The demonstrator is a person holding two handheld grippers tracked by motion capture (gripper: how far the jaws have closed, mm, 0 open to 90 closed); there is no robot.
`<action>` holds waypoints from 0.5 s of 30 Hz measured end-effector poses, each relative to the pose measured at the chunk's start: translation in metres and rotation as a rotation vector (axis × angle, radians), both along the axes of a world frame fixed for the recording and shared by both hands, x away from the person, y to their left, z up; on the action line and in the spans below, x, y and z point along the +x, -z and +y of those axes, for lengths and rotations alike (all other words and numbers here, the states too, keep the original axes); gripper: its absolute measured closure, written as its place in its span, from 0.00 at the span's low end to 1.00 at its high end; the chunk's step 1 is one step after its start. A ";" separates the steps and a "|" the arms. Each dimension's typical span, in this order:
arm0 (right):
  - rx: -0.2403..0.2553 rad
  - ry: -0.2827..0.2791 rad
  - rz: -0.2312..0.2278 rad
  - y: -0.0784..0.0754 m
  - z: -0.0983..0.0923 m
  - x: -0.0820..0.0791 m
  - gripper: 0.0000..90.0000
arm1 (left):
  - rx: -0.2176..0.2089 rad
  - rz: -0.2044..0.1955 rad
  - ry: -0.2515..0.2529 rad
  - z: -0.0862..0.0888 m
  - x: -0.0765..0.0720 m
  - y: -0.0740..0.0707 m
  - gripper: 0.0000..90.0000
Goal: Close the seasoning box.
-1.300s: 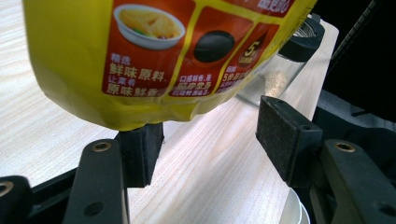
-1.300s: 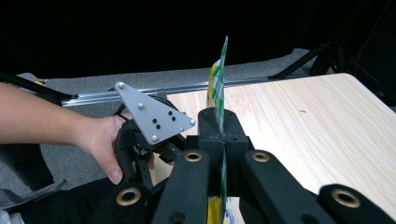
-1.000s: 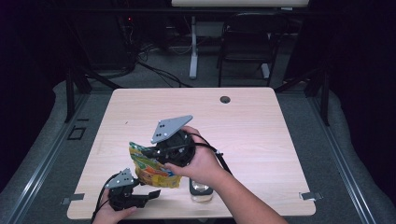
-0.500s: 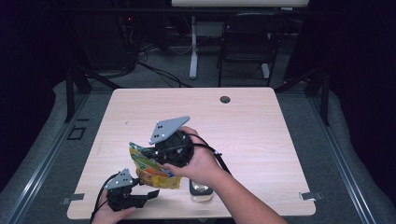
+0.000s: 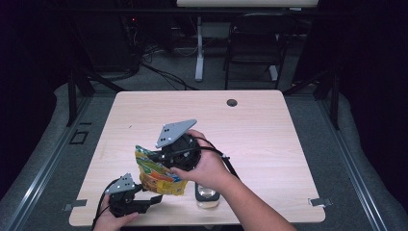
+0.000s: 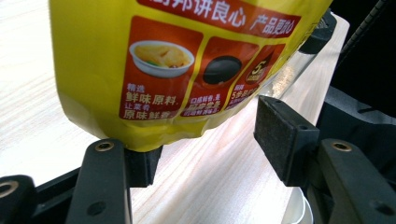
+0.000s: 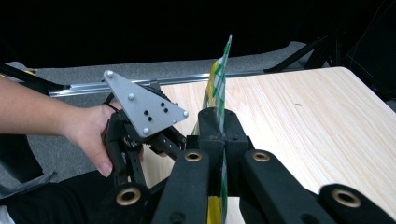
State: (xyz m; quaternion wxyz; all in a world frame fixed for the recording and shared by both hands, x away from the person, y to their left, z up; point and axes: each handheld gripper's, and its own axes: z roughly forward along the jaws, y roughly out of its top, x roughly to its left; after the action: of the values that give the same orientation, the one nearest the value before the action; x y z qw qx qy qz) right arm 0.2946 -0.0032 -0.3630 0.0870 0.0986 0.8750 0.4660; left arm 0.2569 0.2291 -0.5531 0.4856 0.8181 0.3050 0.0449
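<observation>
My right tool (image 5: 161, 159) clamped on the yellow snack pouch (image 5: 156, 173) above the bench (image 5: 269, 139), my left tool (image 5: 156, 198) spread wide beneath its lower edge

The yellow pouch (image 6: 187, 60) bears Chinese print: "鲜味原料", "良心", and a "5".

A light wooden desk (image 5: 269, 139) is seen across the middle of the high view, with a round dark grommet hole (image 5: 232, 102) near its far edge, slightly right of centre. A clear glass jar (image 5: 207, 194) with a dark rim is stood near the lower edge of the desk, just right of centre. Grey carpet flooring (image 5: 356, 159) is laid around the desk. Behind it, in the upper part of the frame, a dark chair (image 5: 250, 48), a white table leg (image 5: 199, 53) and loose cables (image 5: 159, 72) are visible.
</observation>
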 end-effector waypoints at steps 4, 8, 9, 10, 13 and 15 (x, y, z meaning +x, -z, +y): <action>-0.003 0.001 0.001 0.002 -0.002 0.001 1.00 | -0.004 0.003 -0.009 0.002 0.000 0.000 0.49; -0.010 0.011 0.007 0.005 -0.007 0.005 1.00 | 0.001 0.004 -0.012 0.005 0.001 -0.001 0.51; -0.012 0.016 0.006 0.006 -0.008 0.006 1.00 | -0.003 0.017 -0.017 0.005 0.000 -0.001 0.51; -0.012 0.017 0.008 0.006 -0.009 0.007 1.00 | -0.006 0.019 -0.014 0.006 0.001 -0.001 0.51; -0.012 0.015 0.010 0.008 -0.012 0.008 1.00 | -0.013 0.017 -0.024 0.007 0.001 -0.001 0.51; -0.016 0.011 0.007 0.008 -0.013 0.007 1.00 | -0.011 0.011 -0.024 0.009 0.001 -0.002 0.51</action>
State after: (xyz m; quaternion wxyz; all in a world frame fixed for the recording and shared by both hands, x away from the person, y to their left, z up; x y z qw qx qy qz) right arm 0.3020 -0.0157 -0.3712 0.0873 0.1042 0.8784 0.4582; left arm 0.2581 0.2381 -0.5512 0.4876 0.8120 0.3178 0.0446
